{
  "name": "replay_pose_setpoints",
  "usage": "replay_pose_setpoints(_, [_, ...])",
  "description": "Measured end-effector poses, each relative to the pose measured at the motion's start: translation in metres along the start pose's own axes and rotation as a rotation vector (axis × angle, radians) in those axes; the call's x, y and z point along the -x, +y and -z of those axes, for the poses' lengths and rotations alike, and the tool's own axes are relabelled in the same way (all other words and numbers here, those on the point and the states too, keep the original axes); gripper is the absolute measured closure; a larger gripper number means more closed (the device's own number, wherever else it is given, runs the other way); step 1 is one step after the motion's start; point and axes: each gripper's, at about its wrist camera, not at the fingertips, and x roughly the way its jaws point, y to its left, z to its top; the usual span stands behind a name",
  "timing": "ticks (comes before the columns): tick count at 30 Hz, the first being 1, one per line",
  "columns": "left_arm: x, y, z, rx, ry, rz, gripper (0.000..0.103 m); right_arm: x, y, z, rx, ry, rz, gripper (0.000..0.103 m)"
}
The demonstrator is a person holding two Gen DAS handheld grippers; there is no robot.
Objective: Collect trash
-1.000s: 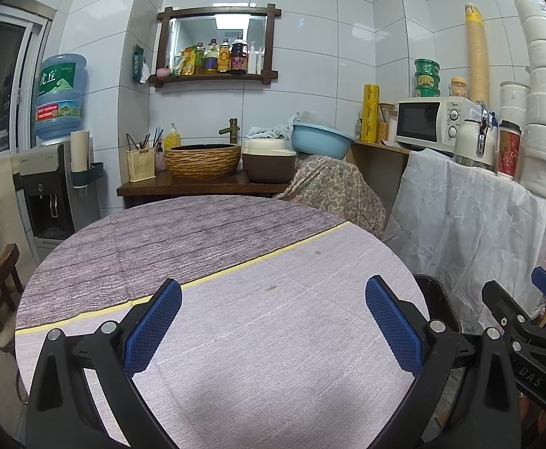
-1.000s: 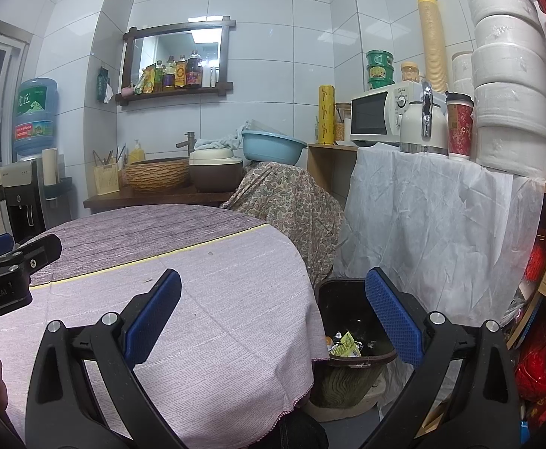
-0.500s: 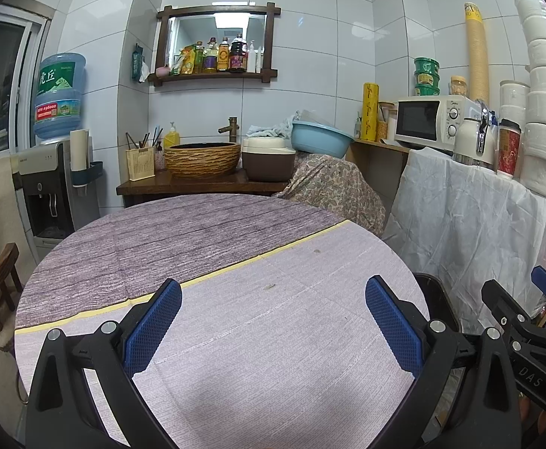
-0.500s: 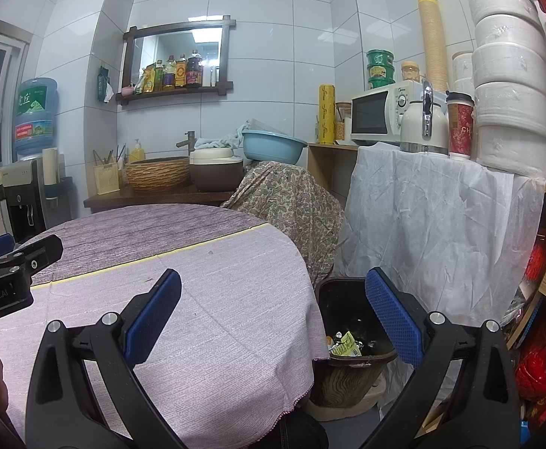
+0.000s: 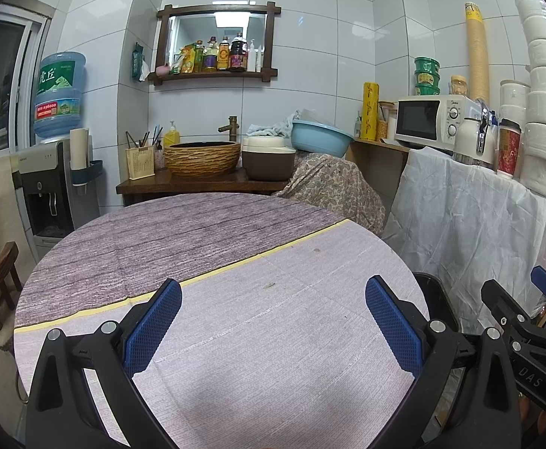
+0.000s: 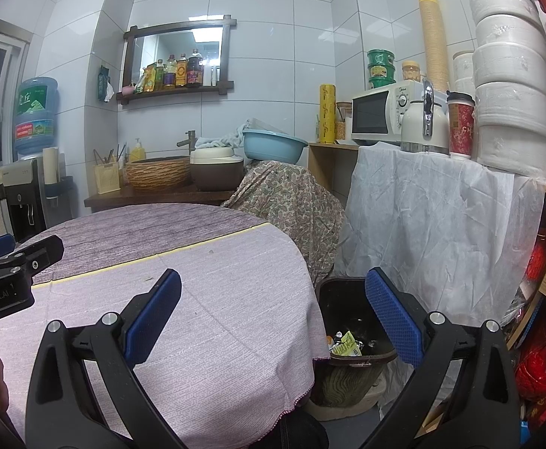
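Both tools spread and empty: left tool (image 5: 273,321) over the bare round bench (image 5: 235,247), right tool (image 6: 273,314) nearer the trash bin (image 6: 351,321), which sits below-right off the bench edge w/ wrappers (image 6: 344,344) inside.

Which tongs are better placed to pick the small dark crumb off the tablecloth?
Probably the left tongs: open, empty, with the crumb lying just ahead between their tips. The right tongs, also open, sit over the table edge beside the trash bin.
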Motion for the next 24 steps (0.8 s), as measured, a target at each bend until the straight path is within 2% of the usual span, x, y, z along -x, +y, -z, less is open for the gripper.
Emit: replay_pose_setpoints(24, [0.0,-0.0009,0.0031,0.002,0.005,0.001,0.005,0.0004,0.0017,0.0003,0.0,0.002,0.0,0.006])
